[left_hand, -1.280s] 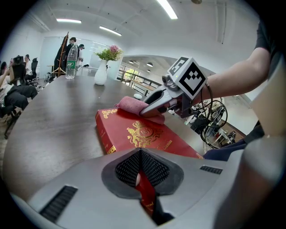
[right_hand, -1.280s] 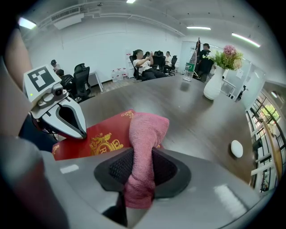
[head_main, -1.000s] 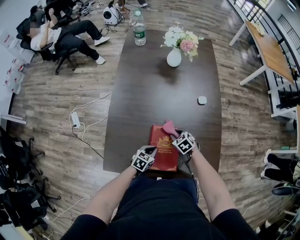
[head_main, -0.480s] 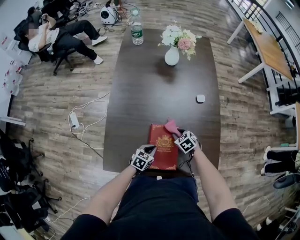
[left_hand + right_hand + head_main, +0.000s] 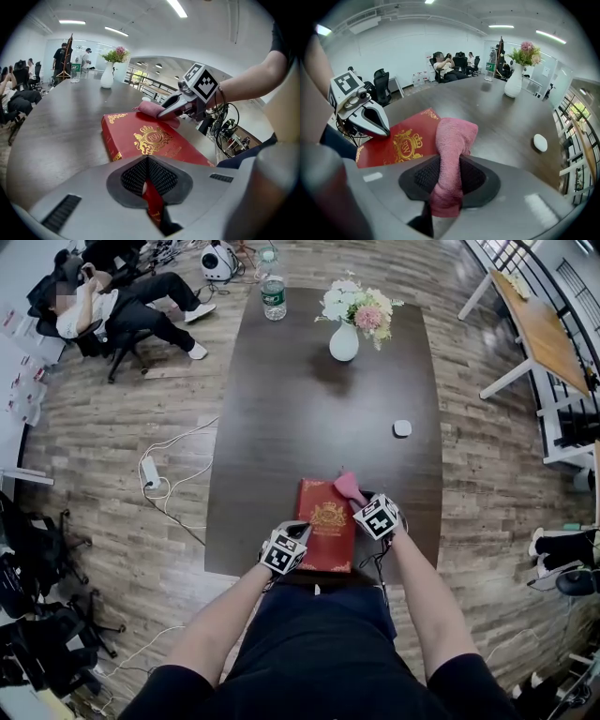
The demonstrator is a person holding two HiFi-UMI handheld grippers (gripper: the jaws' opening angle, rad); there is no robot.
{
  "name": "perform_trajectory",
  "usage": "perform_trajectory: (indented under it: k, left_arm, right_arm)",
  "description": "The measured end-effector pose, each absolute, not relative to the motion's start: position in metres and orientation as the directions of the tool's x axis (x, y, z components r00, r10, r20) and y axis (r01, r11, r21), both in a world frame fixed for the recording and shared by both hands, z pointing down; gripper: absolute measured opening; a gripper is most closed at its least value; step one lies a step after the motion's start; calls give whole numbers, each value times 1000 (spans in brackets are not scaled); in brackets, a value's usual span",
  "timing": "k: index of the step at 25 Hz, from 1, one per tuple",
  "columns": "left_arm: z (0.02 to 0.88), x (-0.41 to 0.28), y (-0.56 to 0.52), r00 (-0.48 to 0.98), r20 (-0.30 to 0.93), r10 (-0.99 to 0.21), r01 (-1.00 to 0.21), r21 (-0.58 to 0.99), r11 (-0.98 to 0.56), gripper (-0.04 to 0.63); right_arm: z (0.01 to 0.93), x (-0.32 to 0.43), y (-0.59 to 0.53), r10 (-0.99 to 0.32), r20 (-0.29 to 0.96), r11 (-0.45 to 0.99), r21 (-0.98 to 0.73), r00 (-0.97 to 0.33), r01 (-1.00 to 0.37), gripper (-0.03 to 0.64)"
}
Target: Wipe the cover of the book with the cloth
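A red book (image 5: 324, 521) with a gold crest lies at the near edge of the dark table (image 5: 309, 418). My left gripper (image 5: 301, 533) is shut on the book's near left edge; in the left gripper view a strip of red cover (image 5: 151, 199) is pinched between the jaws. My right gripper (image 5: 360, 502) is shut on a pink cloth (image 5: 348, 486), which rests on the book's far right corner. In the right gripper view the cloth (image 5: 453, 136) runs out from the jaws onto the book (image 5: 398, 143), and the left gripper (image 5: 370, 119) shows at the left.
A white vase of flowers (image 5: 345, 341) and a water bottle (image 5: 274, 296) stand at the table's far end. A small white object (image 5: 402, 428) lies right of centre. A seated person (image 5: 112, 310) is at far left, with cables (image 5: 150, 474) on the floor.
My right gripper has slid the pink cloth slightly to the right along the book's far edge. The left gripper has kept its hold on the book.
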State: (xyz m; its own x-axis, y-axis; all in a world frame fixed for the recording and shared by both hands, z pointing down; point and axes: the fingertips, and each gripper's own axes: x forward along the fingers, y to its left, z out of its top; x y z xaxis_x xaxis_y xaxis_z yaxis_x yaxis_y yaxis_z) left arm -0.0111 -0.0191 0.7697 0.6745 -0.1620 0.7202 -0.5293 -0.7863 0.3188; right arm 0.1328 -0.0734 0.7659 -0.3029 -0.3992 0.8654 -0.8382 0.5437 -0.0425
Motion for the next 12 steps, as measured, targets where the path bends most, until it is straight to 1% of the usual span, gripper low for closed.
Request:
perform_trajectory:
  k: [7,12]
  left_arm:
    - [769,-16,-18,635,748,-195,-583,299,-755,-6]
    - [771,-22,-11,577,789,-214,-631,264,-729,-6]
  right_arm:
    - [766,134,-73,-395,850,565,-75,-349,-822,115]
    - [768,140,-70,-383,844,593,-86,-374,-801,115]
